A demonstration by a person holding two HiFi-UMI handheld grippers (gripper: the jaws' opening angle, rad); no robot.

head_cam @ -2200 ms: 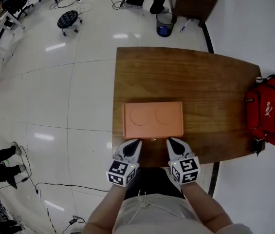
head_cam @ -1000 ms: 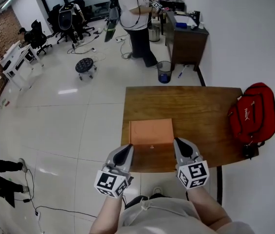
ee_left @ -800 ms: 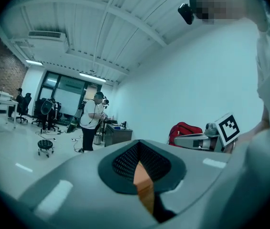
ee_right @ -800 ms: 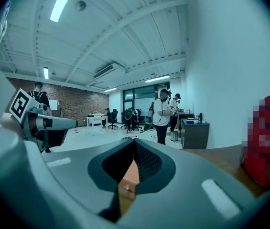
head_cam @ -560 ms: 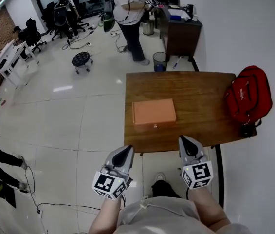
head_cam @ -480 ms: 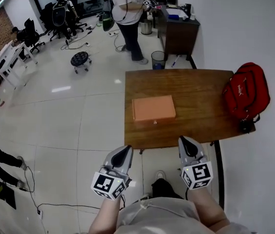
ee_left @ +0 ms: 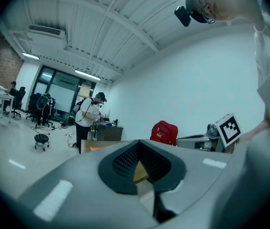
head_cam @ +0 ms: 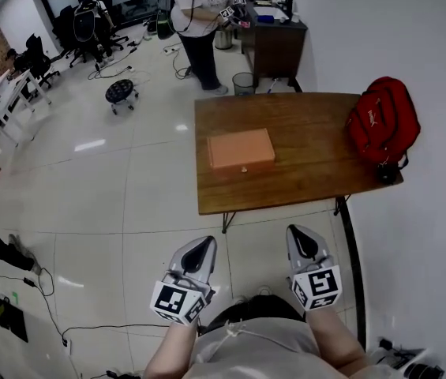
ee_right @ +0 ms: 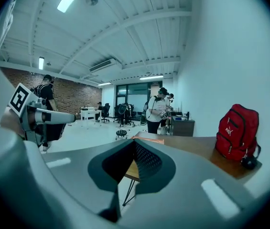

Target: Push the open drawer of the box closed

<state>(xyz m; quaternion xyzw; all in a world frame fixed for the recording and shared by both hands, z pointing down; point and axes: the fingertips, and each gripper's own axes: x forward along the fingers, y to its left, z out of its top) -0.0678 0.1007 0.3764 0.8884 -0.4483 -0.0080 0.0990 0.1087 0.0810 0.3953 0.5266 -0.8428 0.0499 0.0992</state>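
The box (head_cam: 241,149) lies on the table (head_cam: 309,172), toward its left end and about midway between the near and far edges. Its long axis runs left to right across the head view, tilted slightly so the right end sits a little farther away. The drawer front, with a small knob (head_cam: 244,169) at its middle, faces the person holding the grippers and looks flush with the body of the box. Both grippers hang over the floor (head_cam: 88,196), short of the table's near edge and well apart from the box, pointing toward it. The left gripper (head_cam: 200,248) has its jaws pressed together with nothing between them; through the gap behind the tips only a table corner shows. The right gripper (head_cam: 300,238) is likewise clenched and empty. A red bag (head_cam: 380,121) rests on the table's right end, well apart from the box. Beyond the table a person (head_cam: 195,14) stands near a dark desk (head_cam: 274,38), with a bin (head_cam: 244,83) beside it and a stool (head_cam: 118,93) off to the left.
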